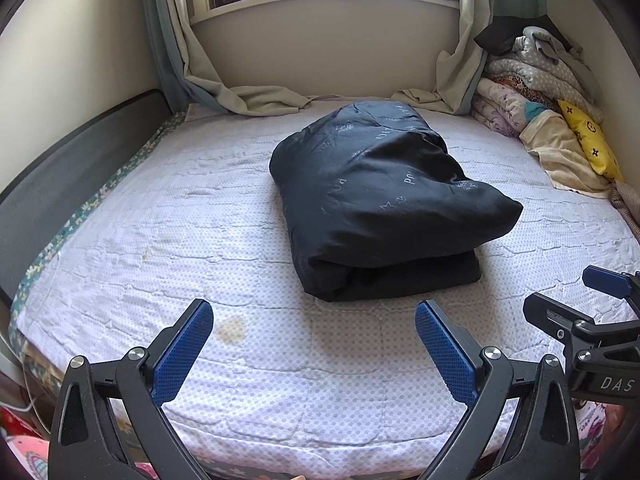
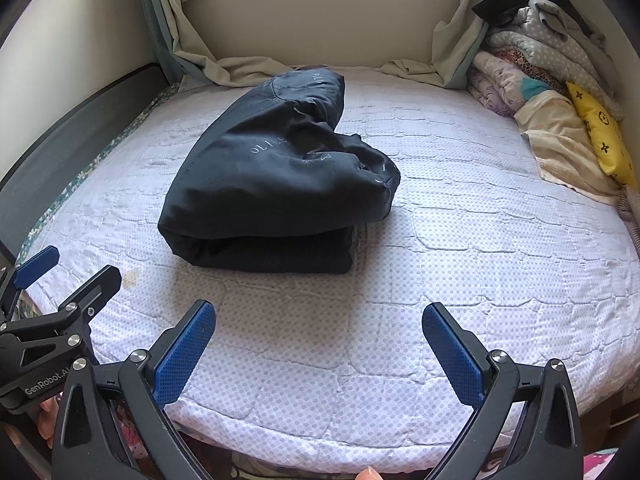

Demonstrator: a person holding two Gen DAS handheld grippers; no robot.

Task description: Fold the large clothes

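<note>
A dark navy padded garment [image 1: 376,200] lies folded into a thick bundle in the middle of the bed; it also shows in the right wrist view [image 2: 276,184]. My left gripper [image 1: 314,316] is open and empty, hovering over the near edge of the mattress, short of the bundle. My right gripper [image 2: 320,316] is open and empty too, to the right of the left one and in front of the bundle. The right gripper shows at the right edge of the left wrist view [image 1: 576,304], and the left gripper at the left edge of the right wrist view [image 2: 68,272].
The bed has a white dotted quilted cover [image 1: 160,240]. A pile of folded blankets [image 1: 536,80] and a yellow pillow [image 1: 592,140] sit at the far right corner. Curtains [image 1: 224,88] drape onto the bed's far edge under the window. A dark headboard [image 1: 60,168] runs along the left.
</note>
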